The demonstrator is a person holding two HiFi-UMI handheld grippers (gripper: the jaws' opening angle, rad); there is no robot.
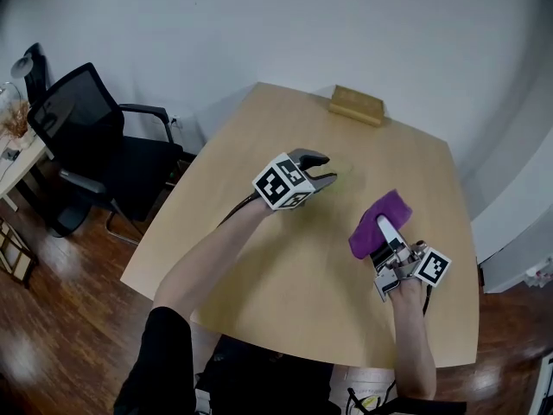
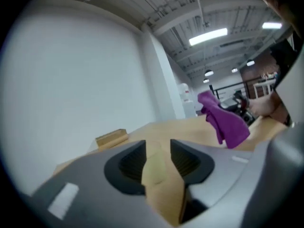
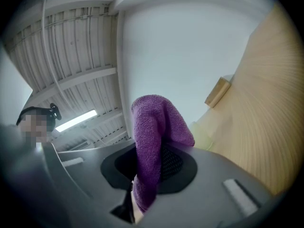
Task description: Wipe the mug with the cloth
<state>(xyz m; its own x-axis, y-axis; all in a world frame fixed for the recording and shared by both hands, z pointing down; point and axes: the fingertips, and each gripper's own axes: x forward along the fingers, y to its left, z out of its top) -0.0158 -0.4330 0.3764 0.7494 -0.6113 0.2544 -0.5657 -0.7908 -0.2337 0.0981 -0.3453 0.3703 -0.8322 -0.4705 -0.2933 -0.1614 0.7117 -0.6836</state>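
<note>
A purple cloth hangs from my right gripper, which is shut on it a little above the table's right side. In the right gripper view the cloth stands up between the jaws of that gripper and folds over. A pale yellowish mug sits on the table just past my left gripper and is mostly hidden by it. The same mug shows faintly beyond the cloth. In the left gripper view the left gripper is open, with only bare tabletop between its pads, and the cloth hangs to the right.
The light wooden table has a small wooden block at its far edge. A black office chair stands off the table's left side on a dark wood floor. A white wall lies behind.
</note>
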